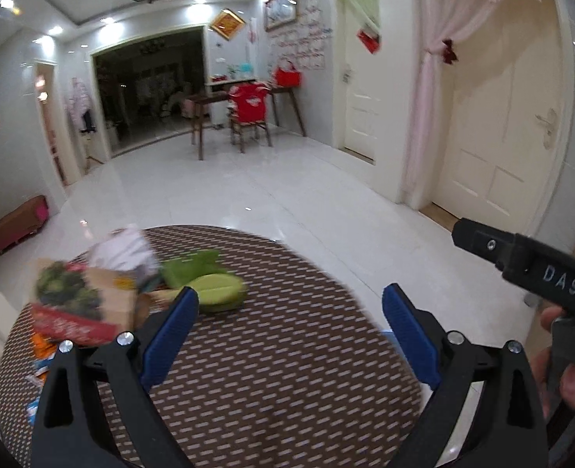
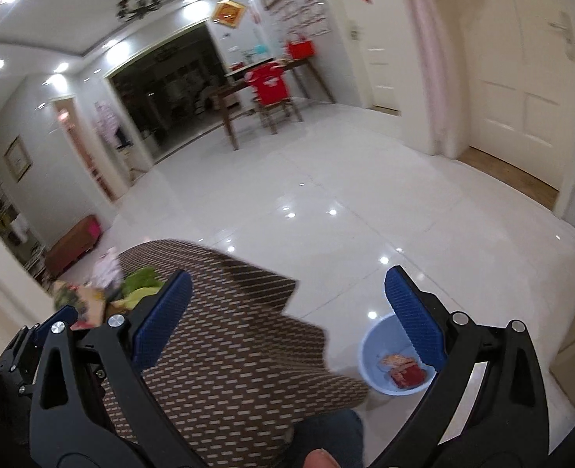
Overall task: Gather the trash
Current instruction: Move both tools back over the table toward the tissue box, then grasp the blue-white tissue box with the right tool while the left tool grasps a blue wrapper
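Here both sets of fingers gape wide and hold nothing: left gripper and right gripper. The trash pile sits at centre left on the worktop; the blue basin waits on the floor, lower right. Loose wrappers could slip from a shallow pinch and miss the basin.

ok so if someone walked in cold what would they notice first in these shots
Probably the round table with its brown-and-white woven cloth, and the blurry pile of trash and green peels heaped at its far left. Next, the blue basin on the glossy white floor to the table's right, already holding red wrappers. Both the left hand-held gripper and right hand-held gripper are open and empty.
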`<state>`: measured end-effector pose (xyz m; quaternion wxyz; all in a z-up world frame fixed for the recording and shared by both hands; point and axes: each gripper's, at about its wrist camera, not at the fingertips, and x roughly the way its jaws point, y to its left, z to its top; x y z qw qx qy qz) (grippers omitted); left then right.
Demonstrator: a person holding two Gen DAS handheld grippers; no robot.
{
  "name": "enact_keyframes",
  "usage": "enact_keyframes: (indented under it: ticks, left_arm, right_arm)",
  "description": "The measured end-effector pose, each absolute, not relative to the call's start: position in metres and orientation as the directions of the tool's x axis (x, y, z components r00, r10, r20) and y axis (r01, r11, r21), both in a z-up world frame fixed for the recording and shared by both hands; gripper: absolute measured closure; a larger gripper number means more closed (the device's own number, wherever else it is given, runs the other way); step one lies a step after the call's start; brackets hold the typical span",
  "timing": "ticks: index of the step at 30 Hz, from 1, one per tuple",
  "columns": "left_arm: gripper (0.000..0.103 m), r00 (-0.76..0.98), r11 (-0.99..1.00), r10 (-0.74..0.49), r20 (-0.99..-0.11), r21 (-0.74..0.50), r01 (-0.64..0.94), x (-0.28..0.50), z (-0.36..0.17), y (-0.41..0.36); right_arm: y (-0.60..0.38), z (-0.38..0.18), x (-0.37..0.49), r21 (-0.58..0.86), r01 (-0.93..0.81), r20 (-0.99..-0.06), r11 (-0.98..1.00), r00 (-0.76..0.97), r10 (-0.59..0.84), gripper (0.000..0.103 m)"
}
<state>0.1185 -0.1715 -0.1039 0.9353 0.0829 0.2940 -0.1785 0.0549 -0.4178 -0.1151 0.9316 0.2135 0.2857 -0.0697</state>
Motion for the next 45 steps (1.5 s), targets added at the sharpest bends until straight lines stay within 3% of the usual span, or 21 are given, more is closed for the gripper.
enact_keyframes:
  ticks: [8,18,28,31,33,41,45]
  left_arm:
    - [0.01,0.814,0.98,-0.126,-0.567,0.058,0.192,0.108,-0.114,-0.062]
    - [0.01,0.808,0.993,0.102,-0.58,0.102,-0.052,0.073,-0.139,0.068]
    - [0.01,0.745,0.972,0.232,-0.625,0.122,-0.201,0.055,-0.164,0.137]
    - [0.01,0.733,0.966,0.256,-0.631,0.144,-0.214,0.058,-0.169,0.145]
    - [0.01,0.735,0.969,0.245,-0.632,0.129,-0.212,0.059,-0.168,0.151]
    - [0.01,0.748,0.978,0.206,-0.631,0.144,-0.148,0.083,-0.166,0.14]
    - [0.01,0.756,0.986,0.156,-0.636,0.145,-0.081,0.099,-0.164,0.13]
  right_arm:
    - [-0.292,-0.117,0.087,0.345,-0.154,-0.565,0.926,0.754,0.336,0.006]
    - [-0.13,-0.14,0.11,0.249,-0.557,-0.639,0.792,0.521,0.567,0.006]
    - [-0.024,-0.176,0.123,0.064,-0.801,-0.775,0.596,0.336,0.534,0.006]
    - [-0.004,-0.189,0.13,0.073,-0.834,-0.805,0.548,0.275,0.525,0.006]
    - [0.002,-0.199,0.133,0.041,-0.836,-0.829,0.547,0.277,0.486,0.023]
    - [-0.021,-0.207,0.113,0.047,-0.8,-0.799,0.598,0.329,0.504,0.042]
    - [-0.054,-0.206,0.102,0.077,-0.749,-0.788,0.658,0.359,0.501,0.043]
